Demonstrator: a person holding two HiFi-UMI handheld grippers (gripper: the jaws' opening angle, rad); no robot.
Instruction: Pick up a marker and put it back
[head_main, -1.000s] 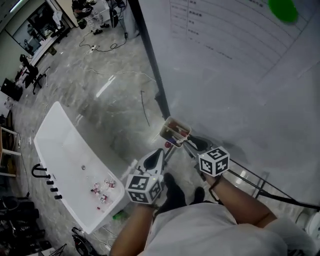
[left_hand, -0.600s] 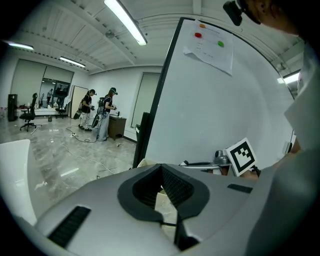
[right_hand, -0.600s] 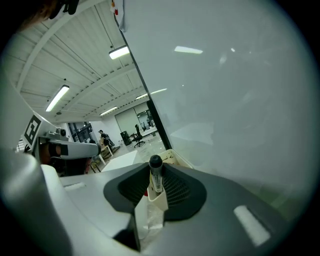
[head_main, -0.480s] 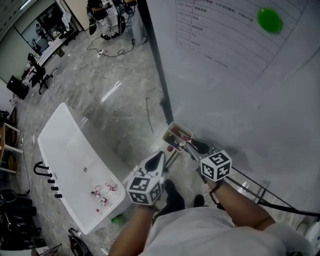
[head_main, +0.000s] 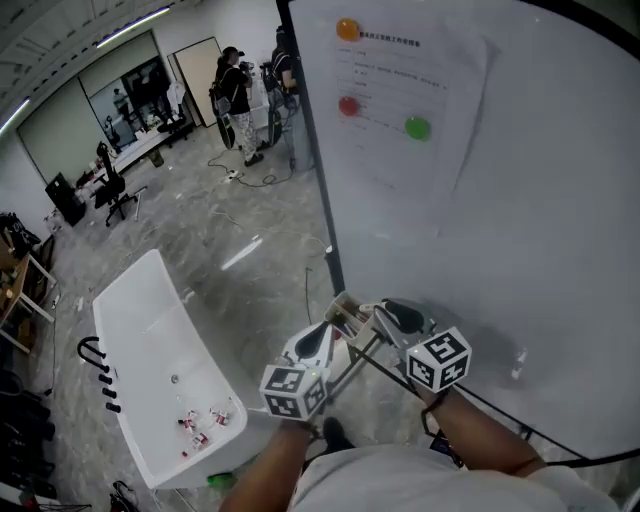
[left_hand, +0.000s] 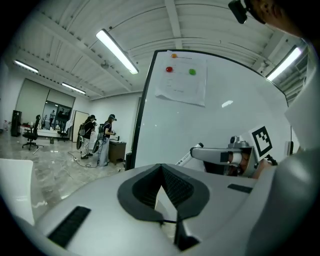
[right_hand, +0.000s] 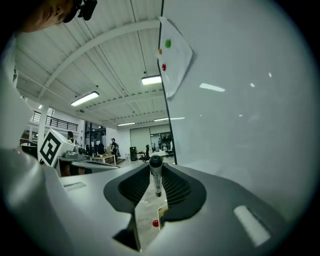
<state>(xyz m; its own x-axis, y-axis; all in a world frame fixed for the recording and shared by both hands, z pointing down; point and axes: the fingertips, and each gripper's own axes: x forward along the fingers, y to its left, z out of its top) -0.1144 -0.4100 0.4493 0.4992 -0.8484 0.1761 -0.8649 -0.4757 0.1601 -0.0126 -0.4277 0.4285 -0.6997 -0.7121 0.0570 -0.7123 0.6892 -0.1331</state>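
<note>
Bright open workshop with a pale marble floor (head_main: 230, 240) and a large whiteboard (head_main: 500, 250) on a stand filled the scene.

A marker (right_hand: 156, 180) with a dark cap was pinched upright between the tips of the right gripper (right_hand: 155, 189). It was held in the air just in front of the whiteboard's lower left edge. That gripper's jaws had just closed partway and sat on the marker's barrel.

Close by, at the board's left frame, was the small open box (head_main: 343, 312) that holds the markers. In the right gripper view, a red spot showed low in the gap between the jaws.

A second earlier the right gripper's tips had been down at that box. By this moment both grippers had risen and the marker was clear of the box. The left gripper (left_hand: 162, 186), just left of the right one, had its jaws pressed together with nothing between them.

Higher on the board hung a sheet of paper (head_main: 405, 95) with orange, red and green dots. It had come fully into the head view as that view tilted up.

On the floor to the left stood a long white tub (head_main: 150, 340) with a few small items inside. People (head_main: 235, 85) stood far off at the back.

The pick-up looked done. Returning the marker to the box appeared to be what remained.
</note>
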